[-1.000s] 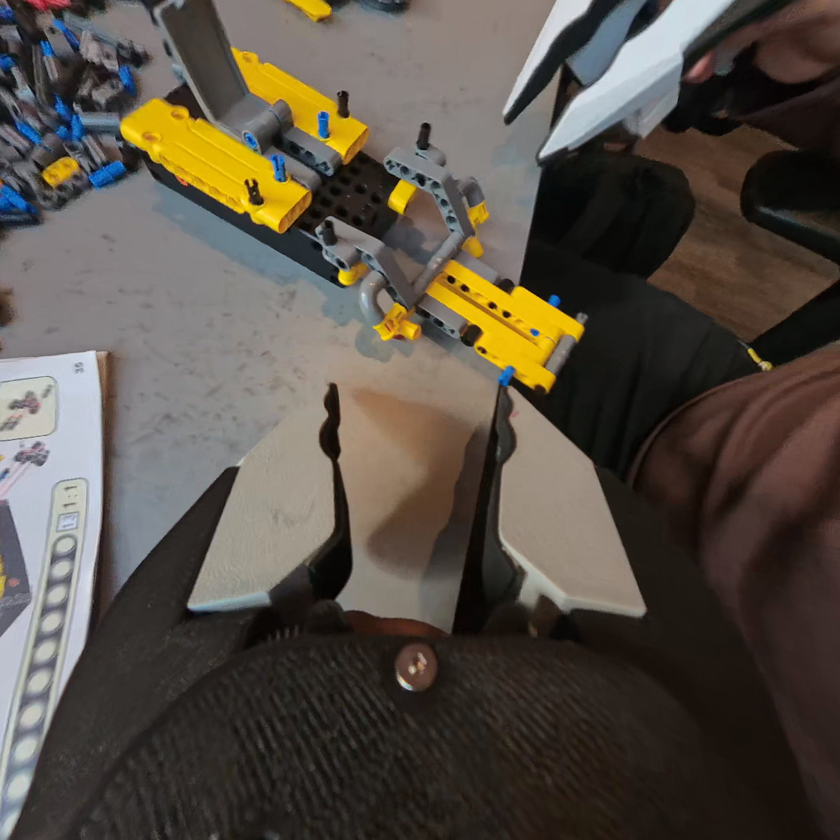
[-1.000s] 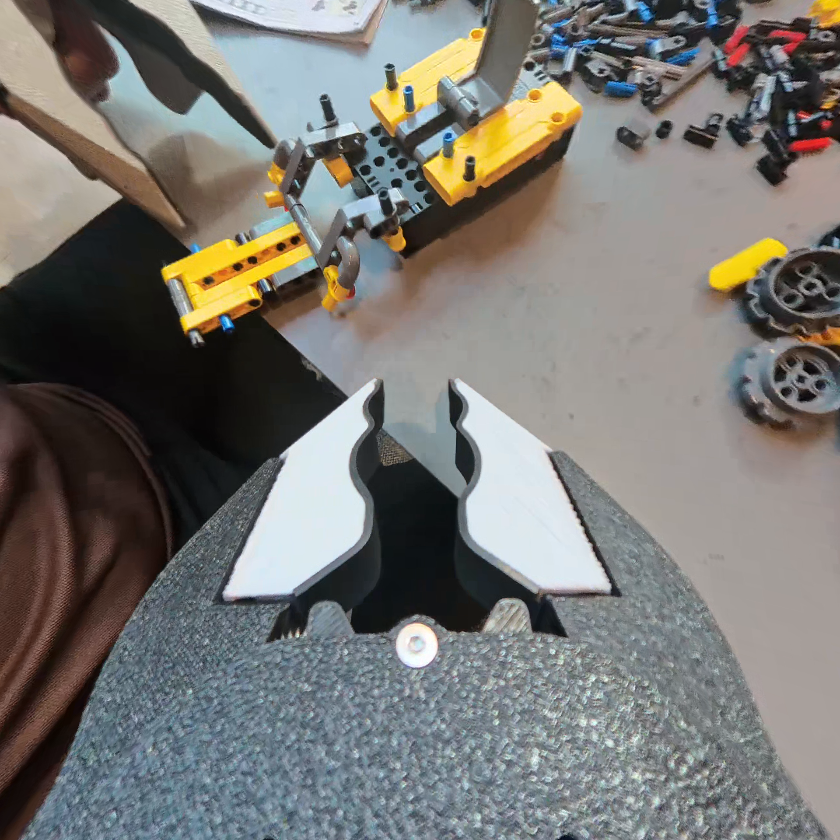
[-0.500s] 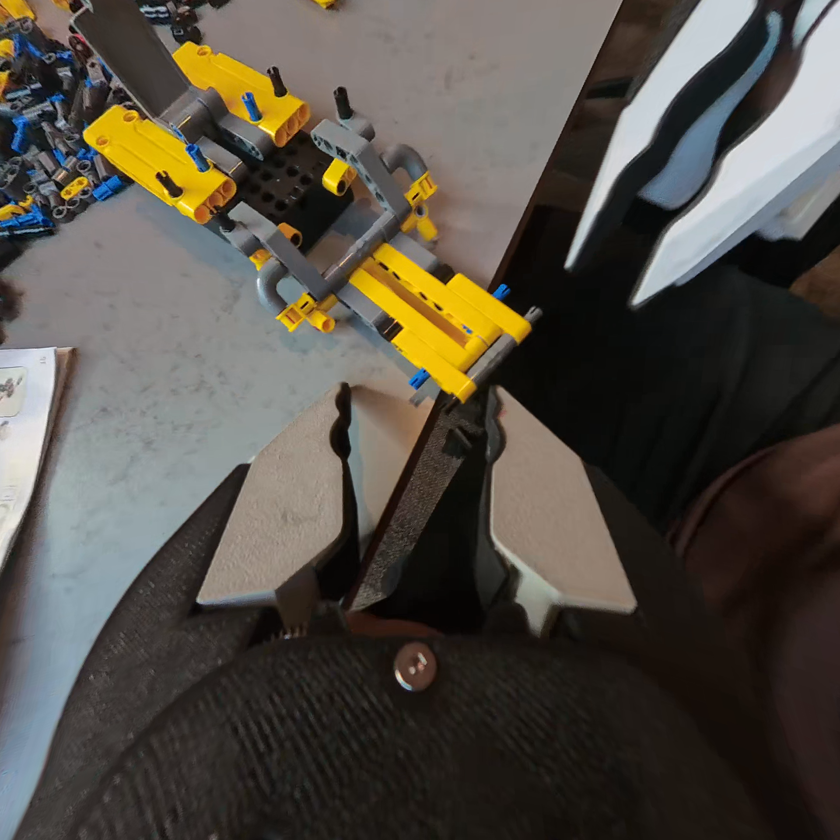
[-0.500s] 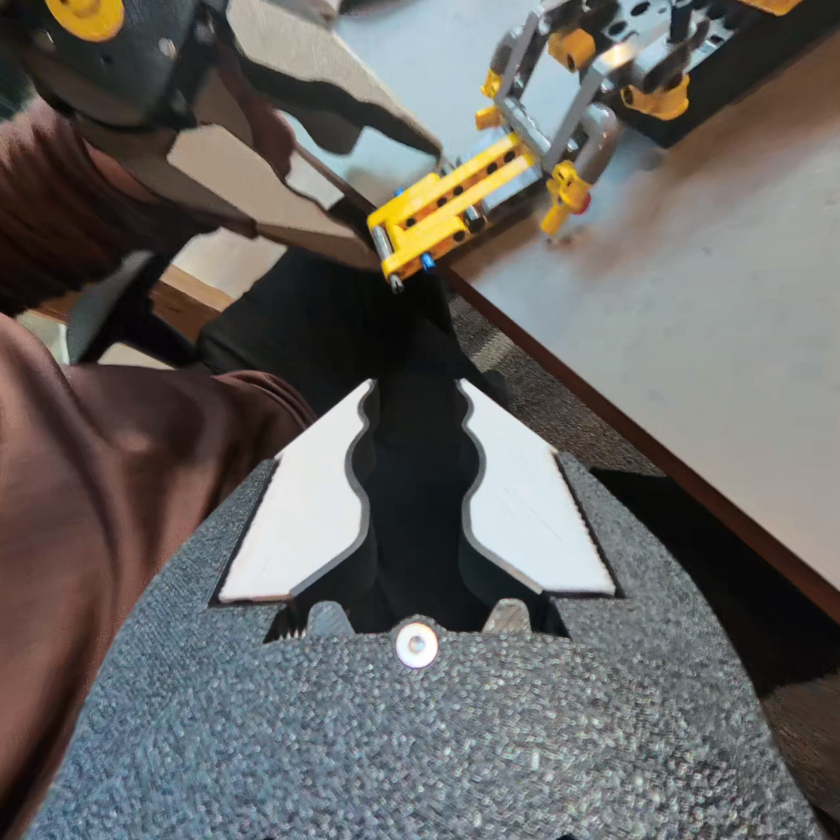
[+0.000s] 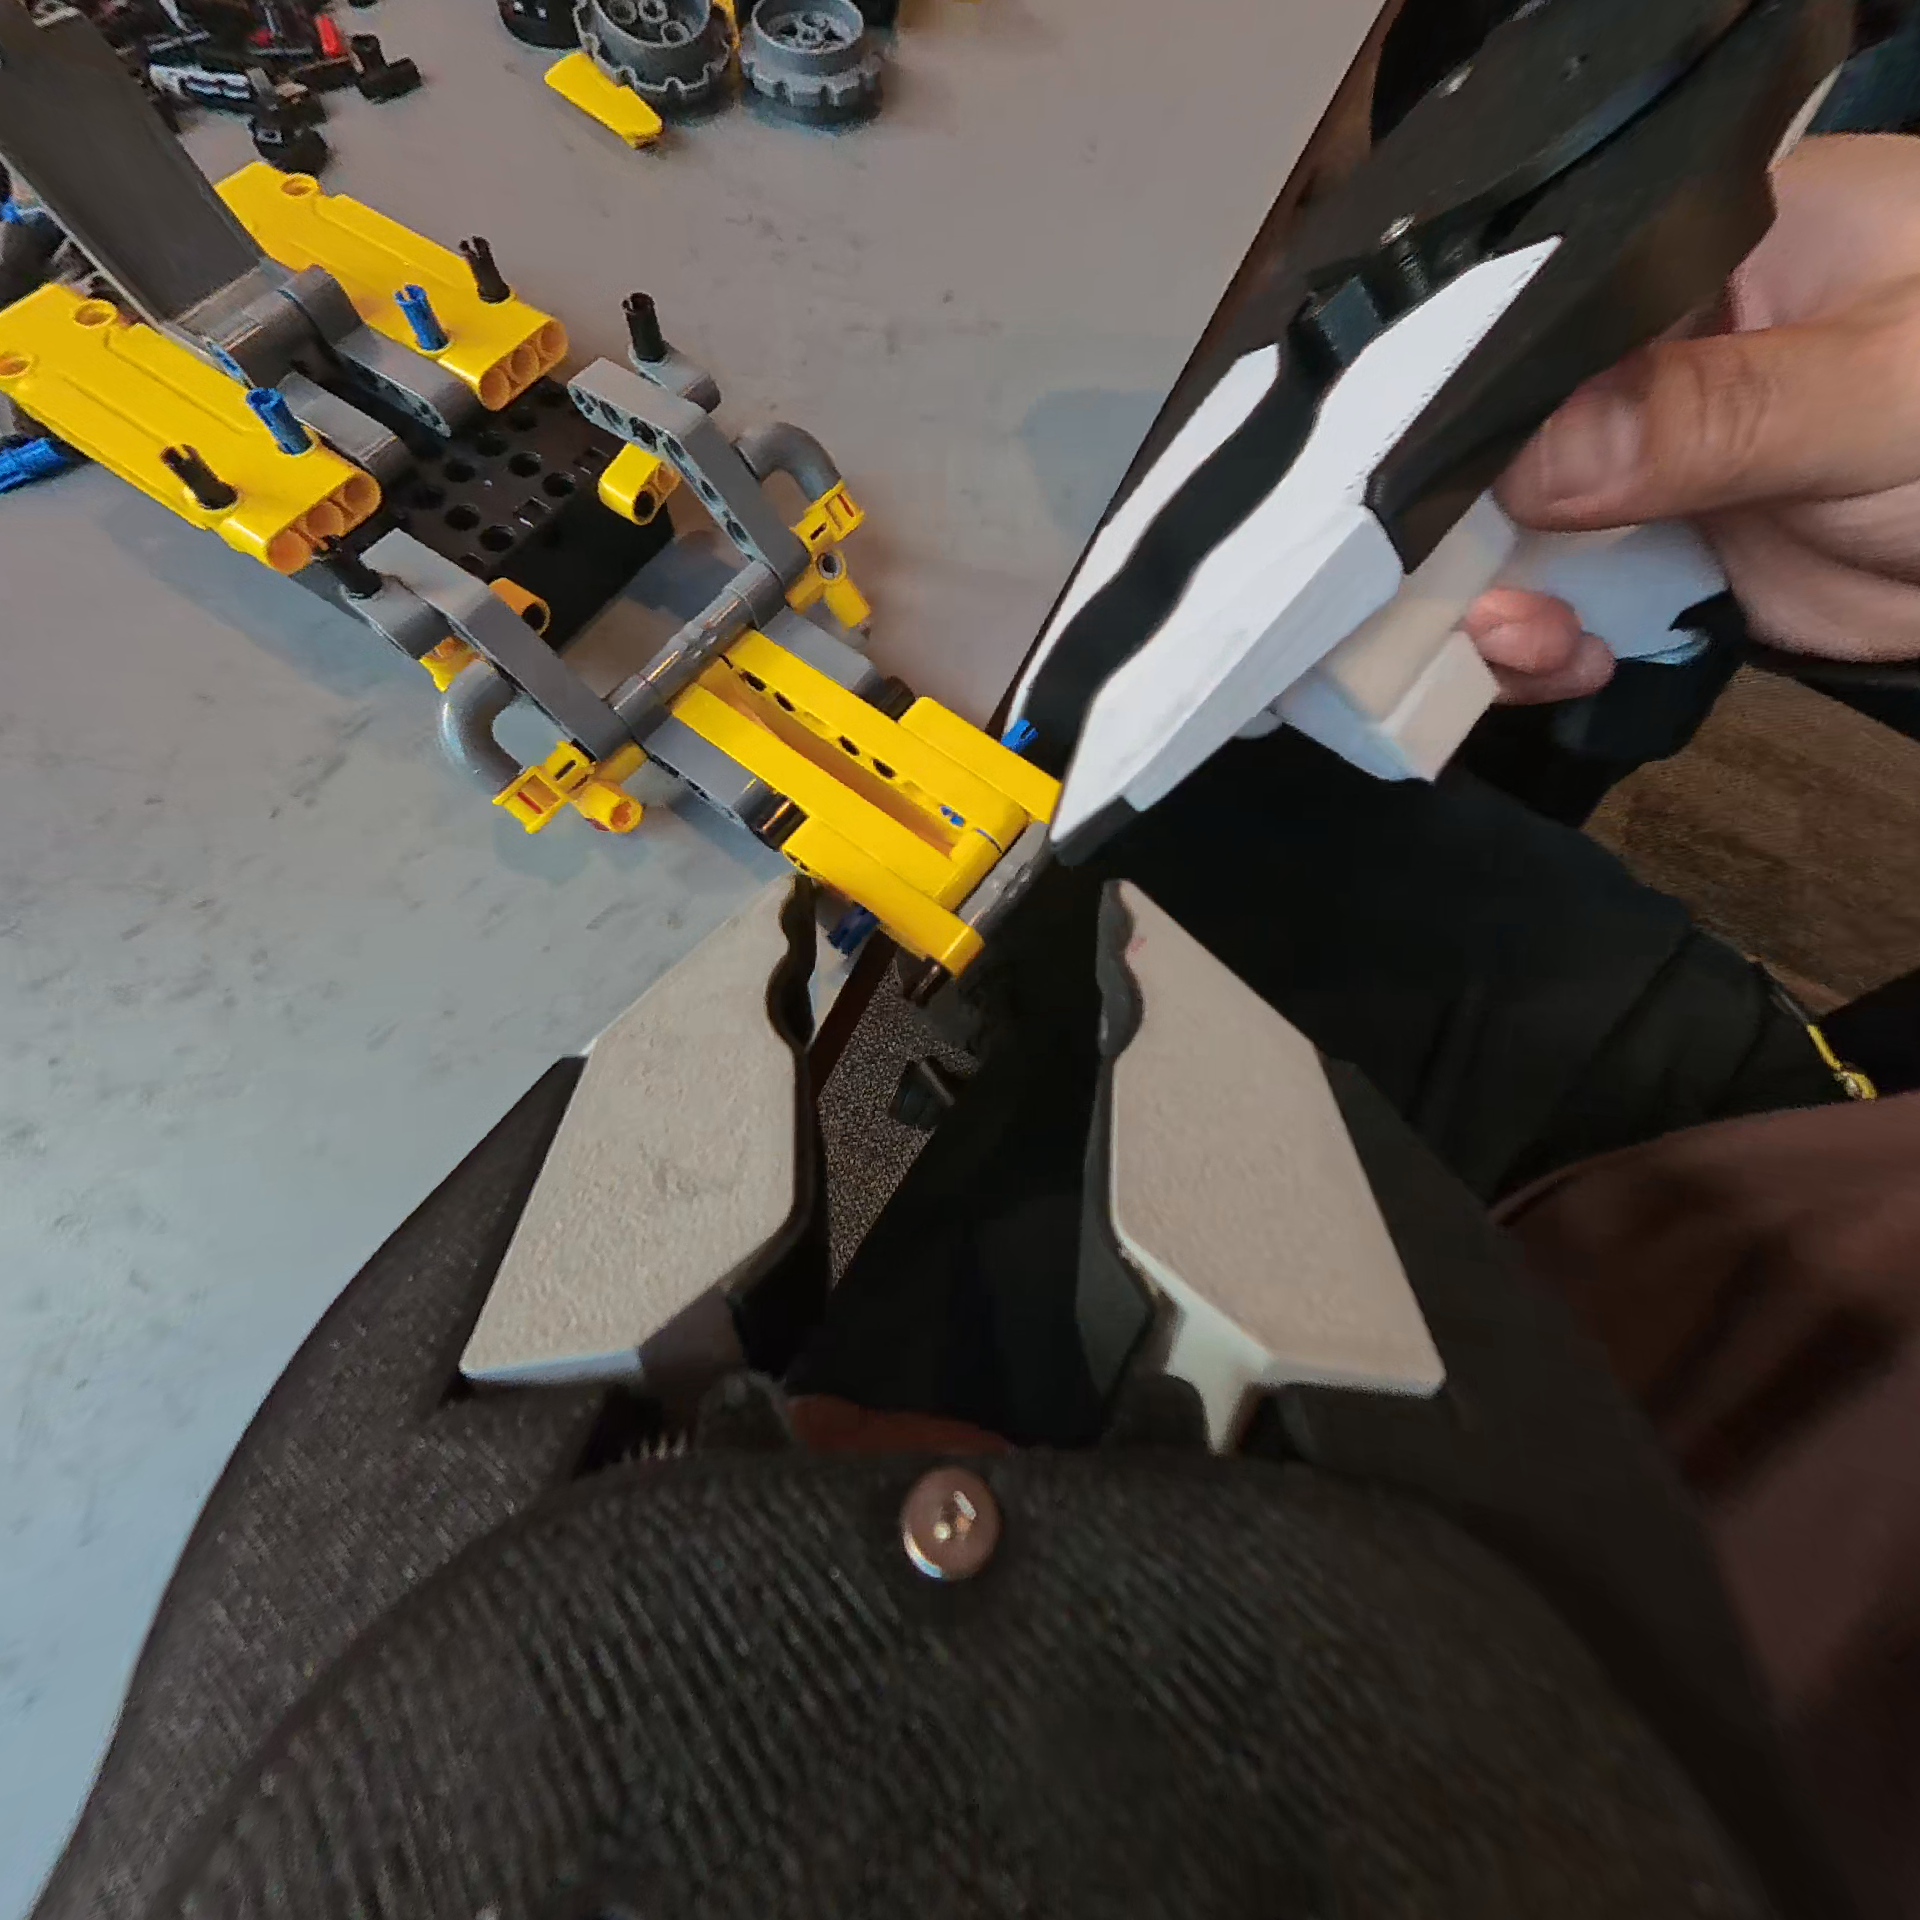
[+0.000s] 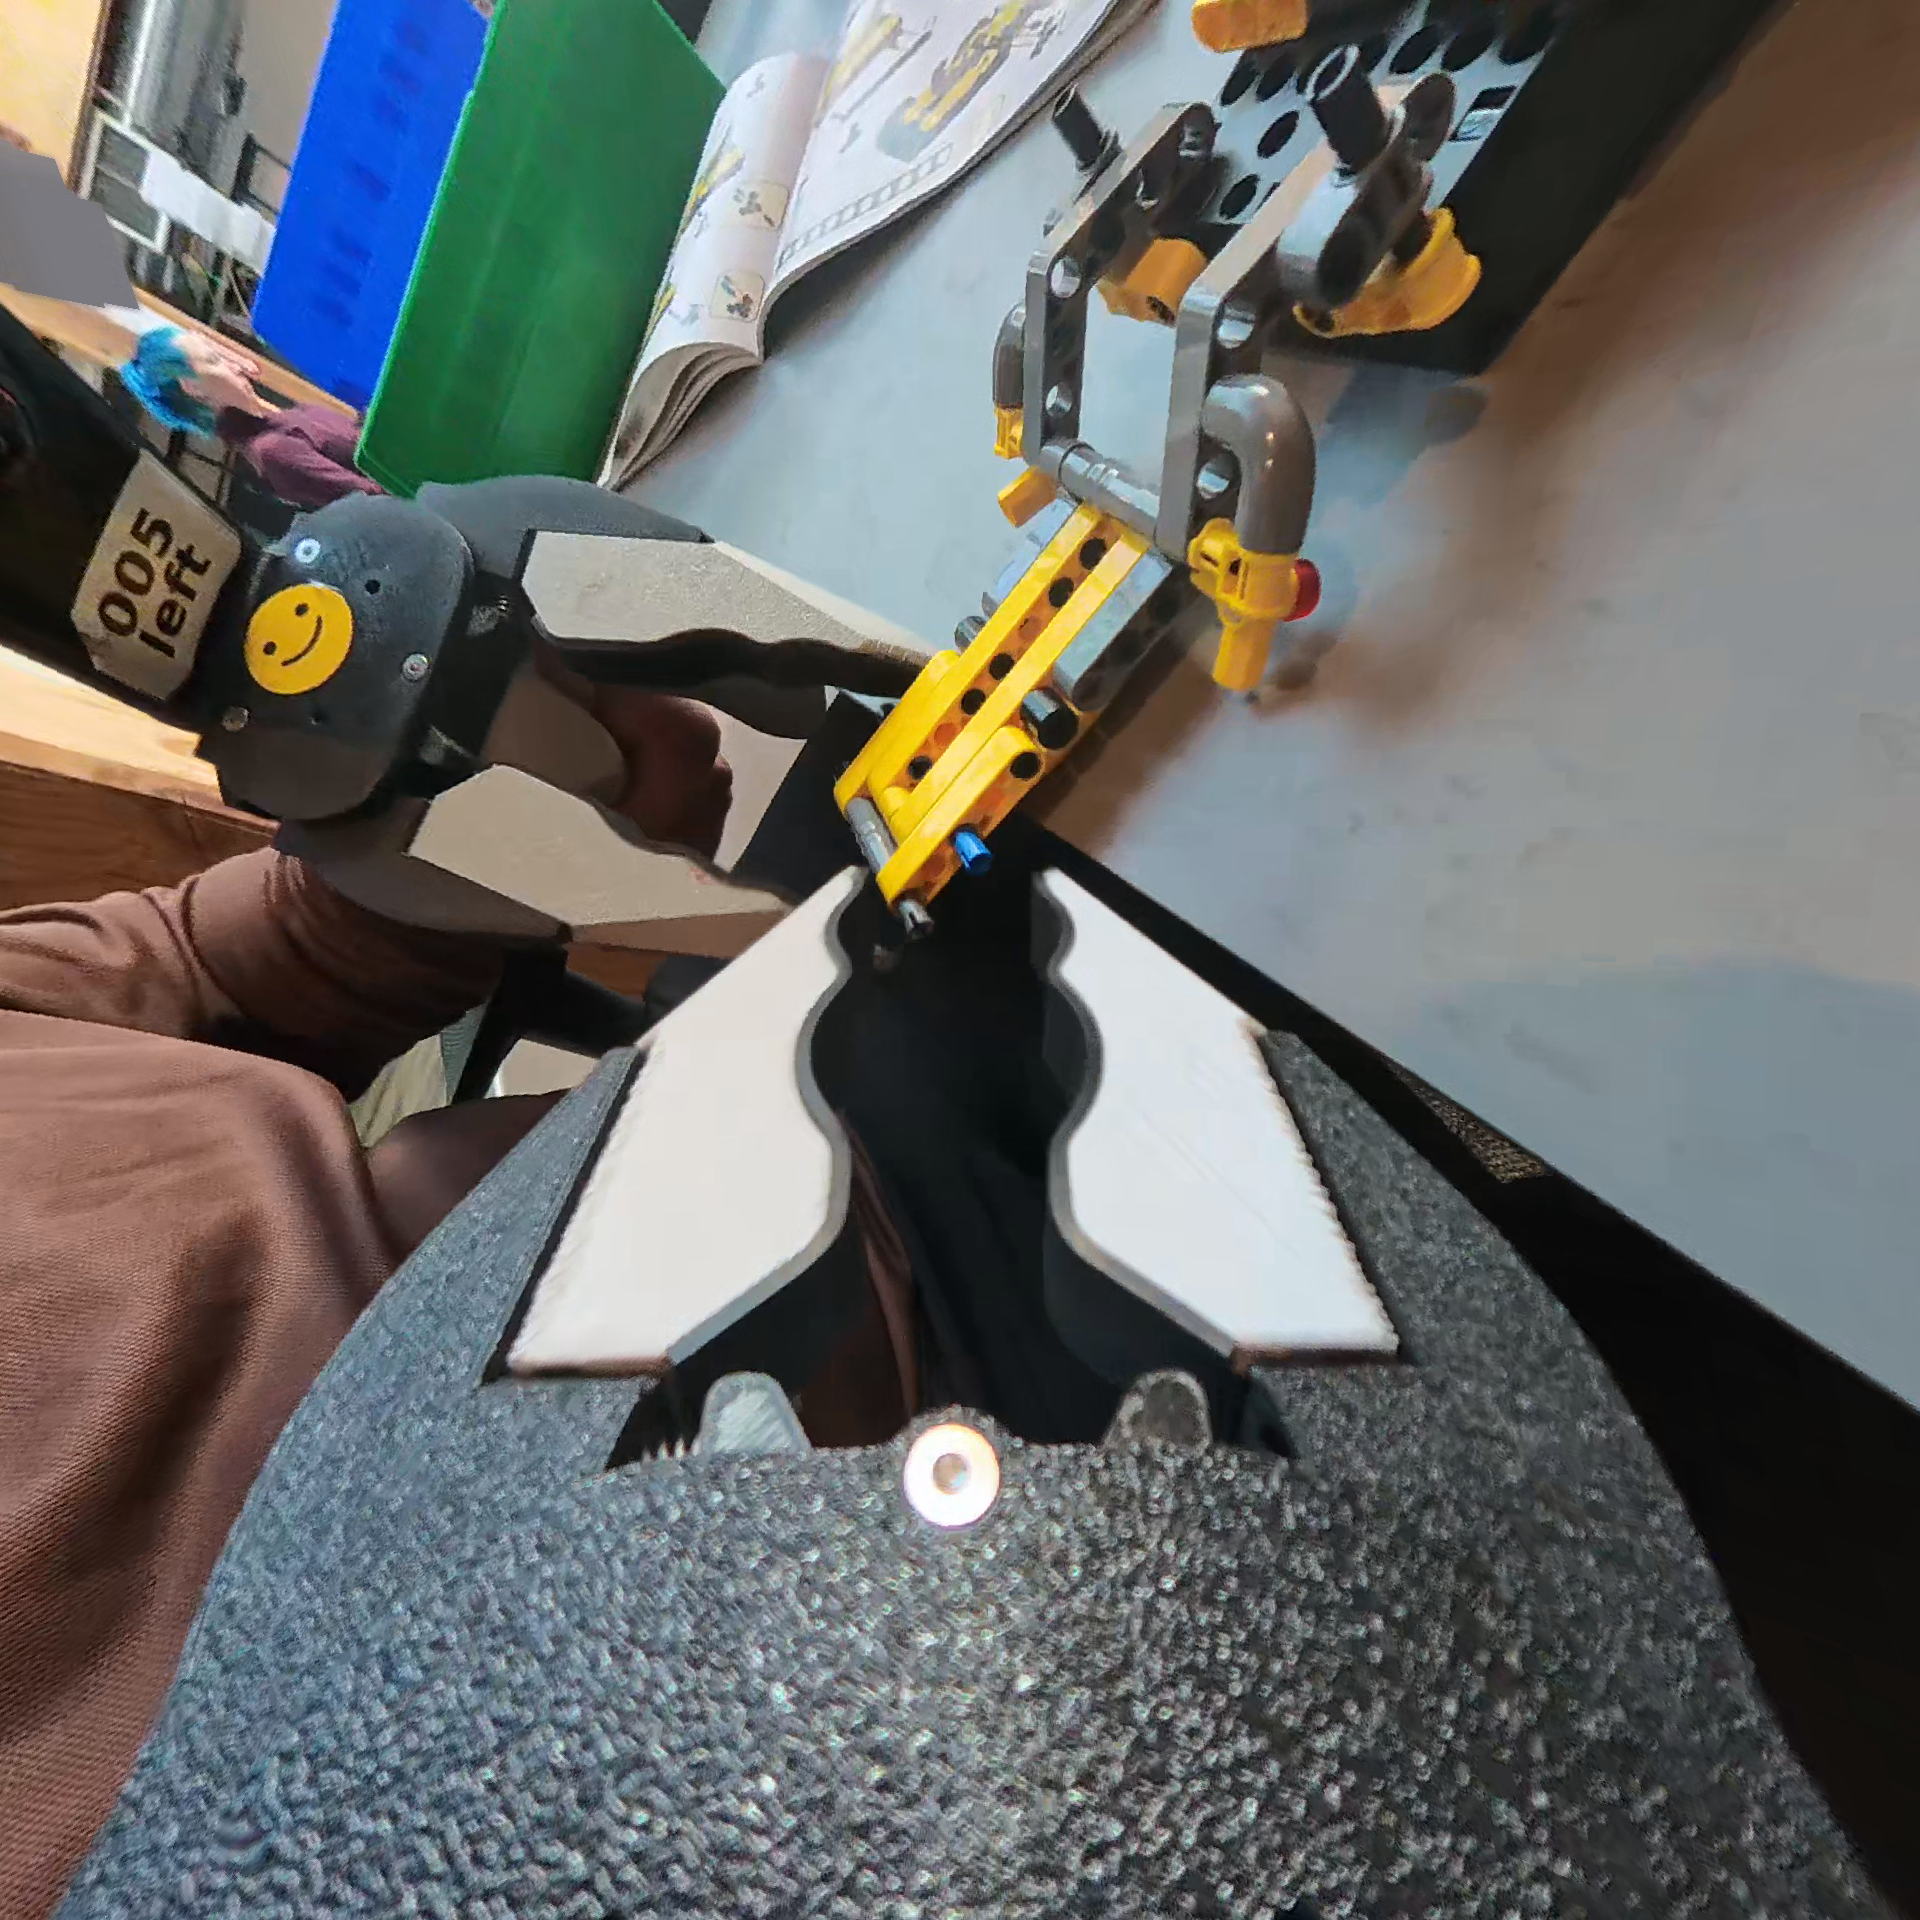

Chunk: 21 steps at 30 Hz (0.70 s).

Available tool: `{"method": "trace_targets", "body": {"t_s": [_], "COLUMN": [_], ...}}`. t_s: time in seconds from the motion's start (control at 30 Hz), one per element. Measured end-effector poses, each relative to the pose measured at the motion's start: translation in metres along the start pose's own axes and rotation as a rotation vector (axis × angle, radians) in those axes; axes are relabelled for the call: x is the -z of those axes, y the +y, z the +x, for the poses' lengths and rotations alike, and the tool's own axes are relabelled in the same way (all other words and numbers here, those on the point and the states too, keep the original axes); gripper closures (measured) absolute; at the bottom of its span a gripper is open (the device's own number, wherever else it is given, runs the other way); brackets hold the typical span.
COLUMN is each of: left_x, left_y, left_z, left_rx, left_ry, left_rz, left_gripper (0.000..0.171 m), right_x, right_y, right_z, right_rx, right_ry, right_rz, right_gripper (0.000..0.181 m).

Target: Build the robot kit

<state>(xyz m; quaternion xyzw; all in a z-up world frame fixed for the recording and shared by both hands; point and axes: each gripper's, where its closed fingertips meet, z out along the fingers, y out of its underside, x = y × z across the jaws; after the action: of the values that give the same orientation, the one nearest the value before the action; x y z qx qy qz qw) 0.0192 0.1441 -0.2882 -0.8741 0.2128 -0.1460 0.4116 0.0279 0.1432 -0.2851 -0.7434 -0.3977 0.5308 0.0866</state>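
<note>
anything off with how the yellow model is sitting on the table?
Yes. The model's yellow beam arm overhangs the table edge, its grey axle tip and blue pin over the drop. Both open grippers, left gripper and right gripper, are close around that end; neither clearly grips it. The black base sits fully on the table.

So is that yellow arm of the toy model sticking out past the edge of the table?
Yes, the yellow arm overhangs the grey table edge, its tip above the dark gap below.
</note>
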Motion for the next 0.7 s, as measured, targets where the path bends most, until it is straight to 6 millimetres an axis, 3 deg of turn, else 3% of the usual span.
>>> {"method": "trace_targets", "body": {"t_s": [0.53,0.7], "left_x": [-0.043,-0.060], "left_y": [-0.033,-0.047], "left_z": [0.025,0.035], "left_rx": [-0.015,0.012], "left_ry": [0.112,0.165], "left_rz": [0.051,0.072], "left_gripper": [0.118,0.127], "right_x": [0.059,0.074], "right_y": [-0.020,-0.031], "right_z": [0.036,0.053], "right_rx": [-0.102,-0.101], "right_ry": [0.066,0.111], "right_rz": [0.143,0.147], "right_gripper": [0.167,0.166]}}
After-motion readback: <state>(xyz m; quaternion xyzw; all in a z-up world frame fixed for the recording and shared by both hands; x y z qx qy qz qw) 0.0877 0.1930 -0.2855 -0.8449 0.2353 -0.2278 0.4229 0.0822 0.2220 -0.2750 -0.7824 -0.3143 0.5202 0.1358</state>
